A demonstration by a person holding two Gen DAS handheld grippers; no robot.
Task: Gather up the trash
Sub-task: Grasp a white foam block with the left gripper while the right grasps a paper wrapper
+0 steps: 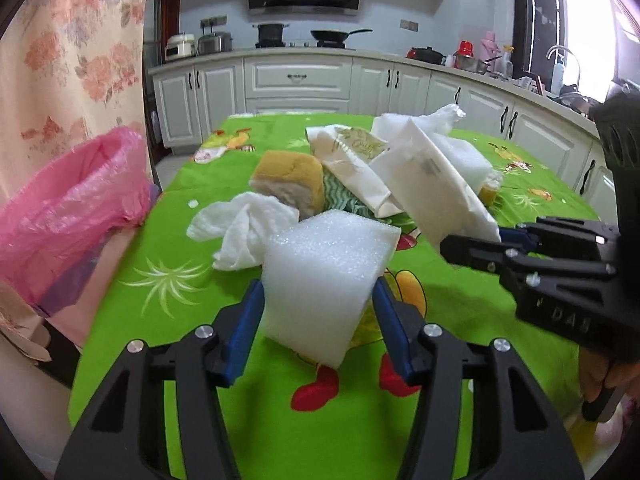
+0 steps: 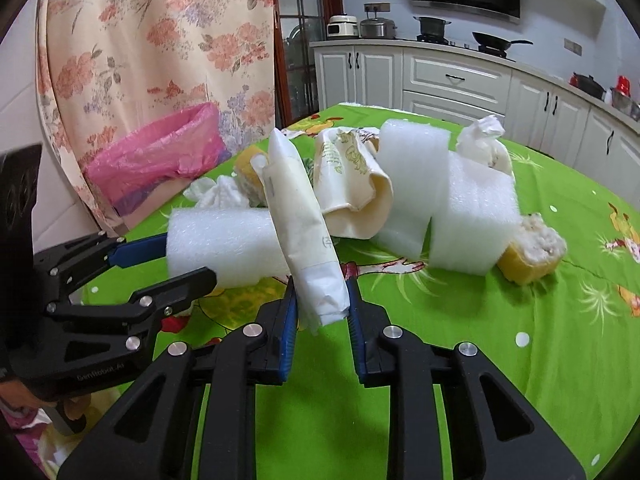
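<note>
My left gripper (image 1: 320, 312) is shut on a white foam block (image 1: 324, 276), its blue pads pressing both sides, low over the green tablecloth (image 1: 280, 432). From the right wrist view the same left gripper (image 2: 188, 258) clasps the foam block (image 2: 228, 244) at left. My right gripper (image 2: 322, 292) is shut on the lower end of a long white paper packet (image 2: 300, 224), which stands up tilted. In the left wrist view the right gripper (image 1: 476, 240) holds that packet (image 1: 436, 188) at right. A pink-lined trash bin (image 1: 72, 208) stands off the table's left edge.
More trash lies mid-table: a bread chunk (image 1: 292, 180), a crumpled tissue (image 1: 240, 232), a printed paper wrapper (image 2: 352, 184), a curled foam strip (image 2: 452, 208) and another bread piece (image 2: 532, 252). A floral curtain (image 2: 152, 48) hangs behind the bin (image 2: 160, 160). Kitchen cabinets line the back.
</note>
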